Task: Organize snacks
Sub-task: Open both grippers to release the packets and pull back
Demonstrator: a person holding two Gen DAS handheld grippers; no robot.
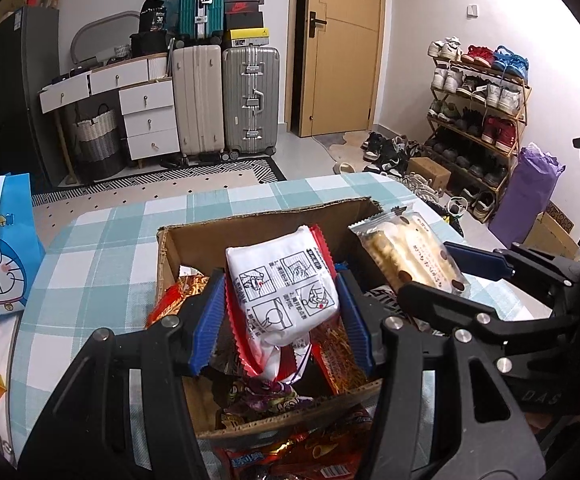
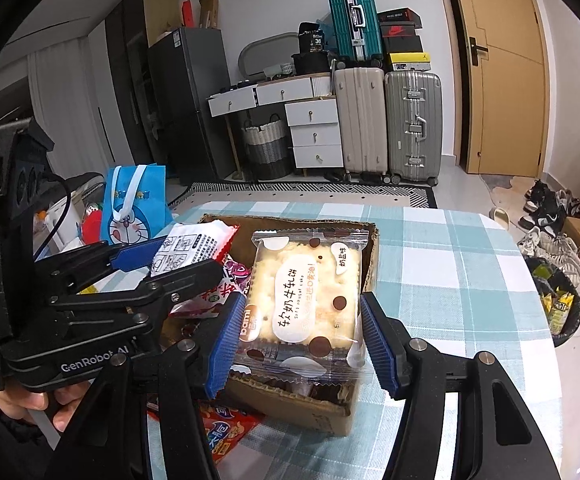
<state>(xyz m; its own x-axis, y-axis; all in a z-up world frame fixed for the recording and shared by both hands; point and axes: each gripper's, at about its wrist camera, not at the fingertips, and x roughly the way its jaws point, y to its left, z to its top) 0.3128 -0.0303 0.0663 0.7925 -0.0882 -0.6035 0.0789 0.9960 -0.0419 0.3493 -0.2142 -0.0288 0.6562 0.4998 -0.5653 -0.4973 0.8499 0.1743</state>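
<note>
A cardboard box (image 1: 194,236) of snack packets stands on the checked tablecloth; it also shows in the right wrist view (image 2: 371,248). My left gripper (image 1: 282,320) is shut on a white and red packet (image 1: 286,292) and holds it above the box. My right gripper (image 2: 303,340) is shut on a clear-wrapped nougat cake packet (image 2: 309,300) above the box's right side. Each gripper shows in the other's view: the right one (image 1: 449,272) with the cake packet (image 1: 413,256), the left one (image 2: 170,260) with the white packet (image 2: 190,248).
A blue Doraemon bag (image 1: 2,240) stands at the table's left. Loose red snack packets (image 1: 290,460) lie by the box's near side. Suitcases (image 1: 226,100), a shoe rack (image 1: 477,112) and a bin (image 2: 557,300) stand beyond the table.
</note>
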